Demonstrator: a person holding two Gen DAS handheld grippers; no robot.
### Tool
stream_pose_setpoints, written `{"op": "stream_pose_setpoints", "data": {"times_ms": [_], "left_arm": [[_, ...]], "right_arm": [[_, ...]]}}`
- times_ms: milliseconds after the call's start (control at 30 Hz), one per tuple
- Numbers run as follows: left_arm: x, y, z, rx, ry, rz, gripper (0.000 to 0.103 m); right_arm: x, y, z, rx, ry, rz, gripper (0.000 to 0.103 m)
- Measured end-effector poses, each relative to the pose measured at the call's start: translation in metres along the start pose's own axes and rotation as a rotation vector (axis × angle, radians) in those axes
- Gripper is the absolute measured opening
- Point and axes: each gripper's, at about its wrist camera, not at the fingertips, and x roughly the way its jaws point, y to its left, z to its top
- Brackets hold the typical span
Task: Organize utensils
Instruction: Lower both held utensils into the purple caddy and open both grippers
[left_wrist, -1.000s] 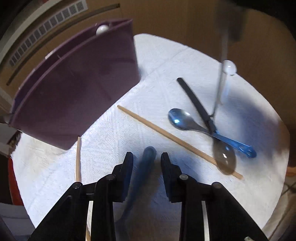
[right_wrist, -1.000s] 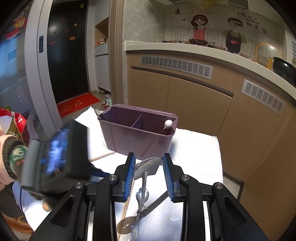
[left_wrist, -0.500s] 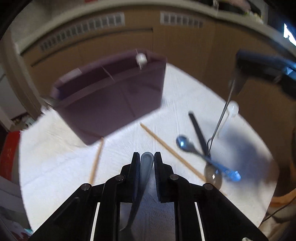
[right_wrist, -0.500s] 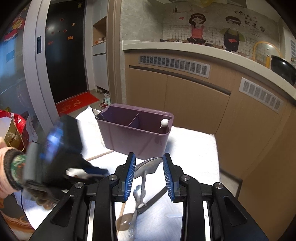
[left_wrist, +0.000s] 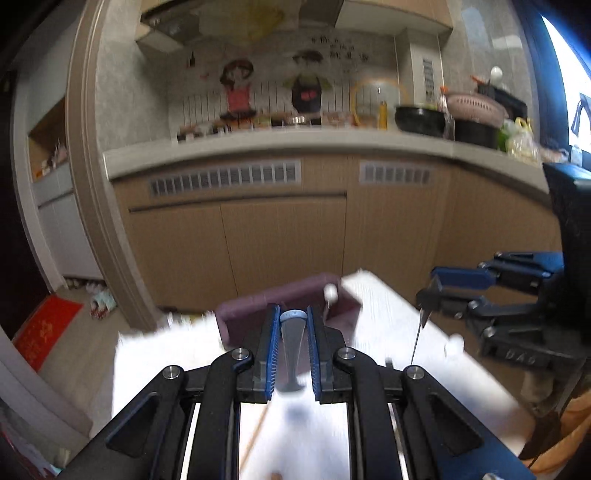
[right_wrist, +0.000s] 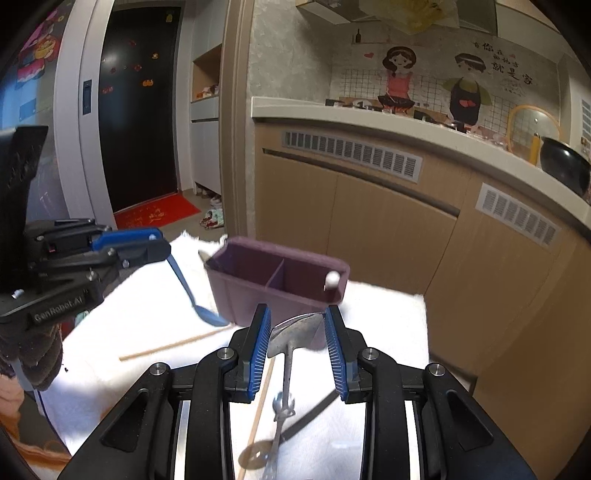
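My left gripper (left_wrist: 291, 325) is shut on a blue spoon (left_wrist: 292, 332) by its handle; in the right wrist view the spoon (right_wrist: 192, 291) hangs bowl down from it (right_wrist: 162, 247), left of the purple two-compartment caddy (right_wrist: 280, 284). My right gripper (right_wrist: 297, 332) is shut on a metal spoon (right_wrist: 290, 339), held above the white cloth in front of the caddy; the left wrist view shows that gripper (left_wrist: 428, 295) at right. A white-tipped utensil (right_wrist: 332, 278) stands in the caddy's right compartment.
On the white cloth (right_wrist: 147, 314) lie wooden chopsticks (right_wrist: 173, 345), another spoon (right_wrist: 258, 452) and a black-handled utensil (right_wrist: 310, 421). Wooden kitchen cabinets (right_wrist: 388, 229) stand behind the table. The table edge is near at right.
My left gripper closed on the blue spoon, lifted it off the cloth and tilted up toward the caddy. My right gripper stayed shut on the metal spoon and rose slightly.
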Motion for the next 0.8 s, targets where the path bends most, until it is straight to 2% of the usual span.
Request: {"op": "stream_pose_setpoints", "data": {"times_ms": [200, 367, 533, 800], "left_arm": [[-0.002, 0.008, 0.069, -0.013, -0.091, 0.028, 0.012], [0.016, 0.025, 0.099, -0.034, -0.107, 0.035, 0.012], [0.061, 0.035, 0.086, -0.065, -0.028, 0.016, 0.012], [0.155, 0.061, 0.026, -0.174, 0.21, -0.019, 0.013]], "right_arm": [[0.004, -0.01, 0.074, -0.041, -0.05, -0.039, 0.031], [0.018, -0.02, 0.111, -0.019, -0.11, -0.053, 0.031], [0.066, -0.021, 0.11, 0.001, -0.07, -0.037, 0.031], [0.157, -0.026, 0.059, 0.045, 0.134, 0.002, 0.03]]}}
